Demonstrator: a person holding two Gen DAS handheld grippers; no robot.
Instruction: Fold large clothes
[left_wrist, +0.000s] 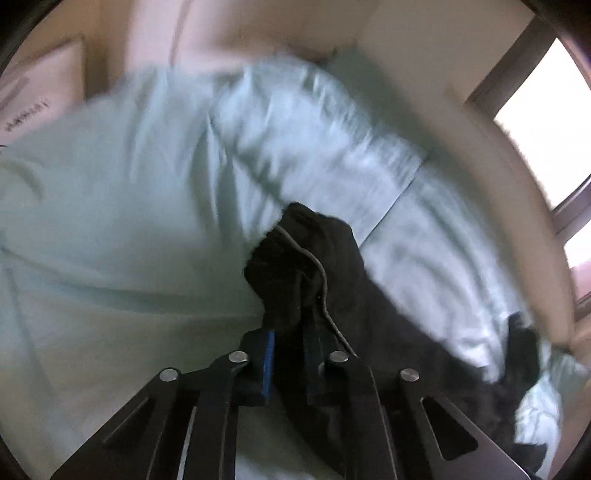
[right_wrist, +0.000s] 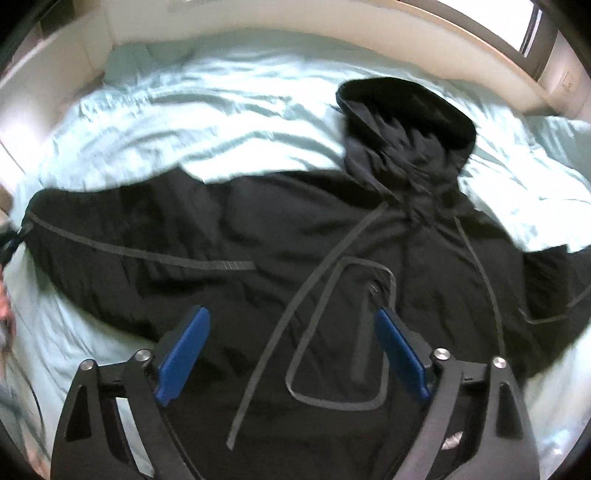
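Black jacket (right_wrist: 295, 236) lies spread on the bed (right_wrist: 184, 122) for folding; left gripper (left_wrist: 291, 295) clamps a sleeve end, right gripper (right_wrist: 291, 347) hovers apart over the chest.

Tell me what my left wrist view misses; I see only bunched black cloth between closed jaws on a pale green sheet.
Observer: The right wrist view shows the whole black hooded jacket spread across the bed sheet, its hood pointing toward the headboard.
Operator: Report the right gripper.
Observer: The right gripper hangs over the jacket's front with its jaws wide apart, nothing between the blue pads.
Operator: Say where my grip sits on the garment.
Observer: The left gripper shows at that view's far left edge, clamped on the tip of the outstretched sleeve.
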